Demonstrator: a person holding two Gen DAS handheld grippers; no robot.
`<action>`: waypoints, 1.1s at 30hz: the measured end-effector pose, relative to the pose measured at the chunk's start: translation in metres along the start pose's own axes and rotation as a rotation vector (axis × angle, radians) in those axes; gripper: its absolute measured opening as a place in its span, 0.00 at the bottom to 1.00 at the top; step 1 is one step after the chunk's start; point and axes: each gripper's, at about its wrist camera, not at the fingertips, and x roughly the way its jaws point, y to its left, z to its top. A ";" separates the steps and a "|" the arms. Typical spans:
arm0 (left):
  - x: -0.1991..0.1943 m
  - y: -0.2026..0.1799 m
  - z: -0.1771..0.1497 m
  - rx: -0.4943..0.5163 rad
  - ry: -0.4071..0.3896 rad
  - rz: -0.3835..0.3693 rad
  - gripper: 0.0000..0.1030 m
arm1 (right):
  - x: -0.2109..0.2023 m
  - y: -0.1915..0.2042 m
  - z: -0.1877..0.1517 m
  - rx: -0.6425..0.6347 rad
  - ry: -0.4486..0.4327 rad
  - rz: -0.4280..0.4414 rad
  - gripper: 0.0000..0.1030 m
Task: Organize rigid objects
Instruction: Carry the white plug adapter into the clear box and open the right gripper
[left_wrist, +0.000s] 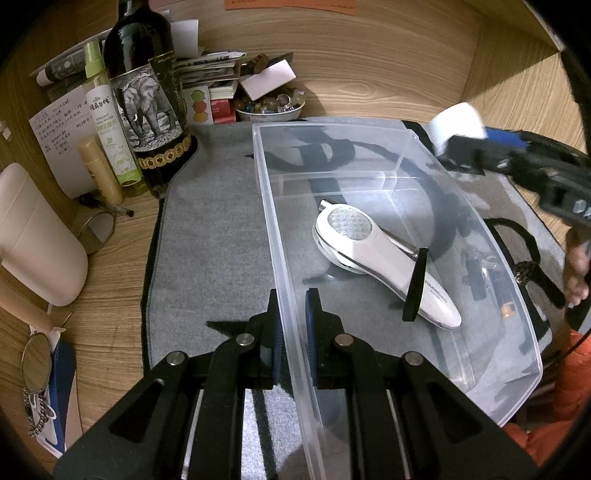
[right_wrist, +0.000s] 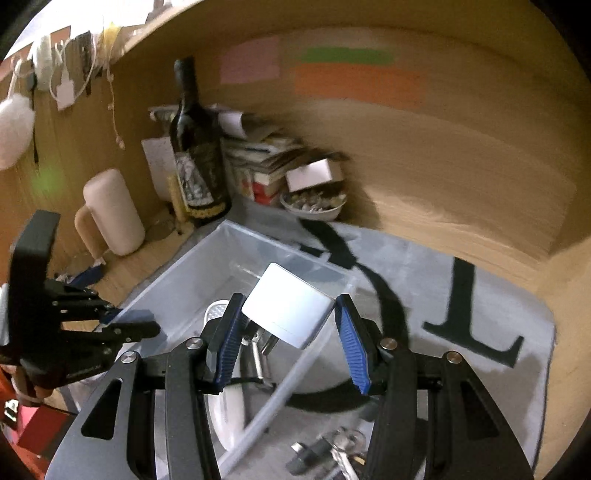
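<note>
One white block (right_wrist: 291, 310) sits pinched between the right gripper (right_wrist: 290, 334) pads, directly above the clear bin (left_wrist: 524, 332) (near compartment below-ahead); left gripper (left_wrist: 293, 334) clamps the bin's wall.

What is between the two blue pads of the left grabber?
The side wall of the clear plastic box runs between the left gripper pads, seen in the left wrist view.

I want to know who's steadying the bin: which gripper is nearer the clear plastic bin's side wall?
Left. The left gripper straddles the clear plastic bin at its near side wall, fingers either side. The right gripper hangs above the bin, holding a white charger block.
</note>
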 end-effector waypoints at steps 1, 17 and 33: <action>0.000 0.000 0.000 0.000 0.000 0.000 0.11 | 0.008 0.003 0.001 -0.007 0.017 0.003 0.45; 0.000 -0.001 0.001 0.003 -0.002 0.003 0.11 | 0.067 0.019 -0.003 -0.091 0.196 -0.039 0.45; -0.001 -0.002 0.002 0.002 -0.003 0.004 0.11 | 0.035 0.018 0.003 -0.076 0.112 -0.036 0.62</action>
